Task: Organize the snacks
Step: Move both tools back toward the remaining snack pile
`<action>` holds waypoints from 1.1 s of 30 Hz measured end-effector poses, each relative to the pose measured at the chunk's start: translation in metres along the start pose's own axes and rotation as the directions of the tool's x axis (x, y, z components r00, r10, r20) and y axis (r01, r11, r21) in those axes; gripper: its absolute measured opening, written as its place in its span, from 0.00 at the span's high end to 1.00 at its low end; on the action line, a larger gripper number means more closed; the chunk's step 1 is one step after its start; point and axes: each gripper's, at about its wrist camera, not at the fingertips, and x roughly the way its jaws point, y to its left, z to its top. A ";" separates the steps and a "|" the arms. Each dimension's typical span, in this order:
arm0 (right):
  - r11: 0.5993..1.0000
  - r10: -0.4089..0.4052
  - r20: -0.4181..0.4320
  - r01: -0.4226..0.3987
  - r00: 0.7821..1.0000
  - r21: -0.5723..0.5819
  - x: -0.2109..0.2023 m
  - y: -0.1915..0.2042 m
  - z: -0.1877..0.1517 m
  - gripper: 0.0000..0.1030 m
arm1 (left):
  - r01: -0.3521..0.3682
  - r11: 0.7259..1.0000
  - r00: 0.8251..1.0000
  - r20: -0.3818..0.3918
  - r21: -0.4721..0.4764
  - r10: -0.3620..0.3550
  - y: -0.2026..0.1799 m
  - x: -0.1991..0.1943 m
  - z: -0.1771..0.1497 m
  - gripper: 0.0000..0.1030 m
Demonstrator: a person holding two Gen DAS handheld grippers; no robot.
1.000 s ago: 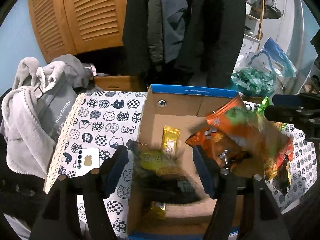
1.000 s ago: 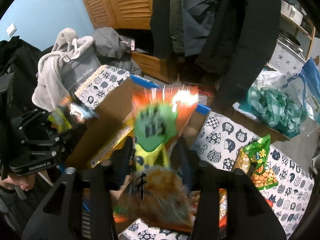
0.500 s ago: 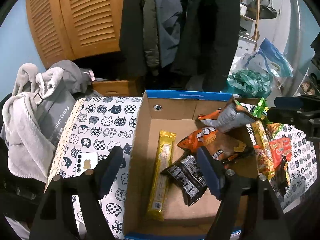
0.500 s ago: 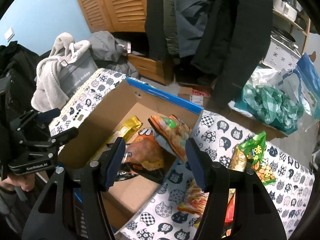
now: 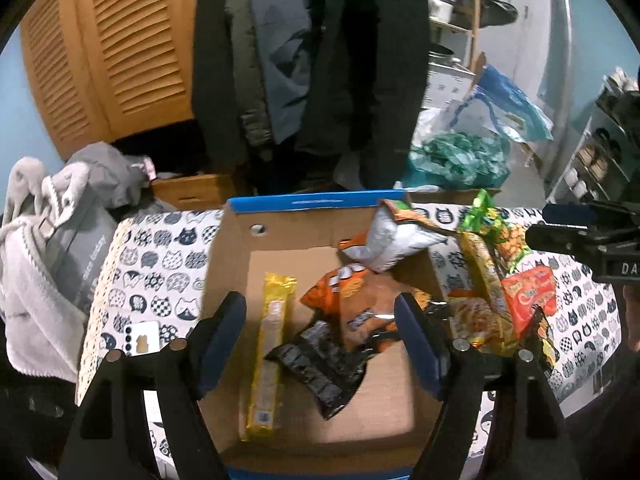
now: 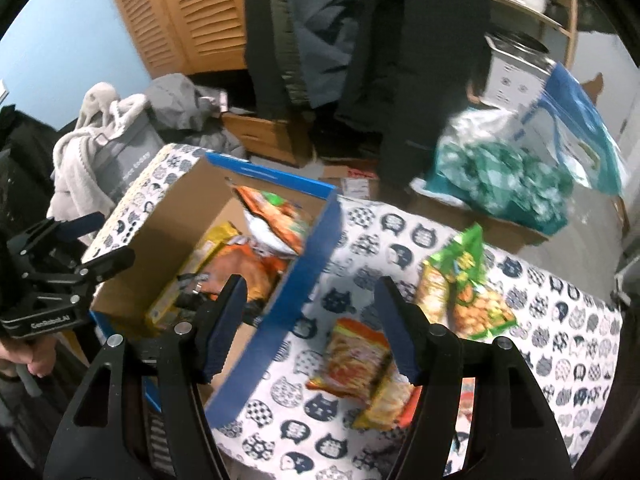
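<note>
An open cardboard box [image 5: 304, 202] with a blue rim stands on the cat-print tablecloth; it also shows in the right wrist view [image 6: 296, 272]. Inside lie a long yellow packet [image 5: 270, 344], a black packet [image 5: 320, 368], an orange bag [image 5: 344, 292] and a silver-backed orange bag [image 5: 392, 240] leaning on the right wall. My left gripper [image 5: 320, 344] is open and empty above the box. My right gripper [image 6: 312, 324] is open and empty over the box's right wall. Loose snacks lie right of the box: a green bag [image 6: 468, 280] and an orange noodle packet [image 6: 356, 356].
A phone [image 5: 140, 338] lies on the cloth left of the box. A grey bag with a hoodie [image 5: 60, 256] sits at the table's left end. Coats hang behind. A green plastic bag [image 6: 504, 176] sits beyond the table's far right.
Both grippers let go of their snack bags, which now lie in the box. The right gripper has moved right, off the box toward the loose snacks.
</note>
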 end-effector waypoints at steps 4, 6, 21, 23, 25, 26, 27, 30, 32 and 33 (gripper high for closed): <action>0.999 -0.017 0.005 0.017 1.000 0.039 -0.010 -0.019 -0.008 0.35 | 0.011 0.999 1.000 -0.002 0.040 -0.011 -0.022 -0.001 0.003 0.24; 0.998 -0.027 0.007 0.027 1.000 0.055 -0.014 -0.027 -0.013 0.35 | 0.020 0.998 1.000 -0.002 0.055 -0.020 -0.031 -0.001 0.004 0.23; 0.980 -0.092 -0.012 0.093 0.996 0.173 -0.038 -0.091 -0.063 0.32 | 0.127 0.984 0.991 -0.051 0.128 -0.121 -0.106 0.011 0.011 0.23; 0.977 -0.104 -0.020 0.106 0.994 0.187 -0.039 -0.097 -0.071 0.32 | 0.138 0.979 0.990 -0.060 0.149 -0.130 -0.118 0.017 0.008 0.23; 0.971 -0.113 -0.032 0.117 0.993 0.207 -0.038 -0.104 -0.081 0.32 | 0.131 0.976 0.990 -0.076 0.174 -0.119 -0.129 0.025 0.003 0.23; 0.967 -0.118 -0.041 0.124 0.992 0.225 -0.036 -0.108 -0.087 0.32 | 0.133 0.974 0.989 -0.087 0.181 -0.118 -0.134 0.030 0.002 0.23; 0.963 -0.120 -0.049 0.128 0.992 0.239 -0.034 -0.111 -0.092 0.31 | 0.138 0.973 0.988 -0.097 0.185 -0.122 -0.137 0.034 0.000 0.23; 0.952 -0.118 -0.089 0.139 0.989 0.275 -0.023 -0.118 -0.108 0.30 | 0.159 0.972 0.980 -0.148 0.173 -0.134 -0.147 0.052 -0.010 0.23; 0.946 -0.126 -0.116 0.154 0.985 0.285 -0.014 -0.120 -0.118 0.30 | 0.178 0.970 0.973 -0.179 0.164 -0.148 -0.152 0.061 -0.015 0.23; 0.944 -0.124 -0.137 0.159 0.983 0.288 -0.008 -0.121 -0.123 0.30 | 0.186 0.969 0.970 -0.187 0.160 -0.156 -0.154 0.064 -0.017 0.23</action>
